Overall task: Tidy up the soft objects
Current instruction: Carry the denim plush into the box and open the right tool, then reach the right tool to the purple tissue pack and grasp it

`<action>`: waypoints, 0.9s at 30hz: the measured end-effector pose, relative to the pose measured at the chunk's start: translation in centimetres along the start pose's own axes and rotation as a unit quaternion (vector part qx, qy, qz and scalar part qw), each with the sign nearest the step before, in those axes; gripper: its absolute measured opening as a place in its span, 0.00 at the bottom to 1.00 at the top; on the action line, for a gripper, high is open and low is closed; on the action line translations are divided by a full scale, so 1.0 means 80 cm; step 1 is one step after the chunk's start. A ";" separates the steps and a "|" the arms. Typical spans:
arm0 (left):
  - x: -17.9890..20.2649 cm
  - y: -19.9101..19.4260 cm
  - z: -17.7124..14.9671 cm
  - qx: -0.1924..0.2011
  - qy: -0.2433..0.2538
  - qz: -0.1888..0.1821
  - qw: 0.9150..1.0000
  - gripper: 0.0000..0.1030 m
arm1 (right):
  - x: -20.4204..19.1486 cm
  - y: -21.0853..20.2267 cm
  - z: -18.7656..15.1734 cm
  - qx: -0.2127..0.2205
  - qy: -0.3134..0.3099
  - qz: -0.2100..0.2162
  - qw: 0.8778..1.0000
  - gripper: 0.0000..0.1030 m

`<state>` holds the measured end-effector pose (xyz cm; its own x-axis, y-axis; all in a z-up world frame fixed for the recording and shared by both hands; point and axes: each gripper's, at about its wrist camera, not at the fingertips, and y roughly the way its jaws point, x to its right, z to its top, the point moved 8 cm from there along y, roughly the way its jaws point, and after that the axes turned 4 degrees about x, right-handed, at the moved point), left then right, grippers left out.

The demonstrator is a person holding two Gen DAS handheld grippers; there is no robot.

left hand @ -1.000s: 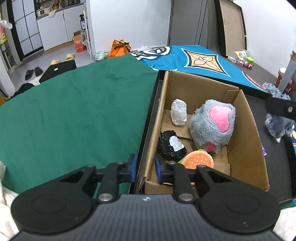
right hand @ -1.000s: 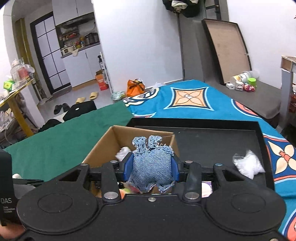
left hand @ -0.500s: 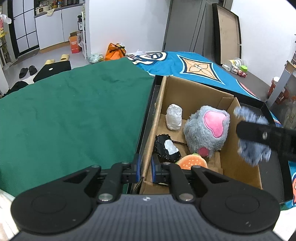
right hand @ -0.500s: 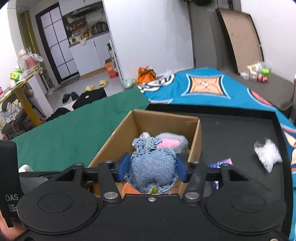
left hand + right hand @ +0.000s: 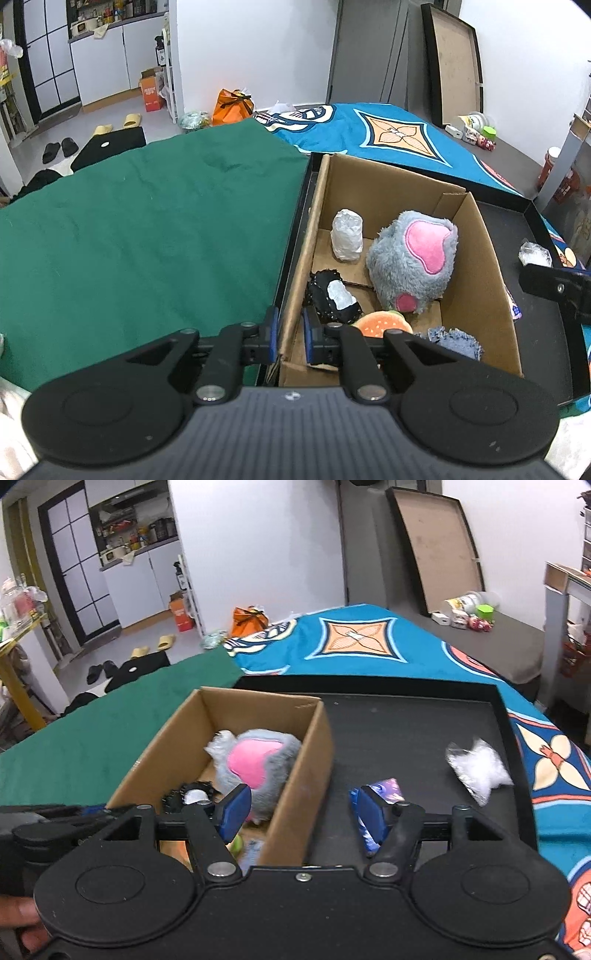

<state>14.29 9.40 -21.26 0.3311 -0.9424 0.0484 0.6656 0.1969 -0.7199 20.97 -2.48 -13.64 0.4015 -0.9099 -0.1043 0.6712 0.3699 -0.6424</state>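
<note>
Bright, even indoor light; soft shadows inside box (image 5: 480,280). Strong fisheye bending at edges, corners vignetted. Left view sharp; right view slightly motion-blurred. Faint glare on wall (image 5: 258,535).

The cardboard box (image 5: 476,258) stands in the tray's (image 5: 406,731) left part; inside lie the plush paw (image 5: 413,262), burger toy (image 5: 382,325), and denim toy (image 5: 456,341).
</note>
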 end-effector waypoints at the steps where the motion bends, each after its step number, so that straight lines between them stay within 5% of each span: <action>1: 0.001 0.000 0.001 -0.001 0.002 0.002 1.000 0.14 | 0.004 -0.001 -0.001 -0.001 0.002 -0.002 1.000 0.61; 7: 0.006 0.003 0.001 -0.010 0.014 0.016 1.000 0.19 | 0.018 -0.002 0.001 0.000 0.006 -0.008 1.000 0.62; 15: 0.016 0.005 0.005 -0.010 0.042 0.043 0.998 0.46 | 0.041 0.004 -0.002 -0.006 0.015 -0.011 1.000 0.66; 27: 0.035 0.015 0.005 -0.023 0.082 0.068 0.994 0.58 | 0.074 0.023 -0.020 -0.027 0.011 -0.018 0.999 0.80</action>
<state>16.29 7.10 -21.68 0.3005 -0.9398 -0.1627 0.5901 0.3172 -0.7424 23.58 -7.45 -16.65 0.3646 -0.9261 -0.0969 0.6502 0.3277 -0.6855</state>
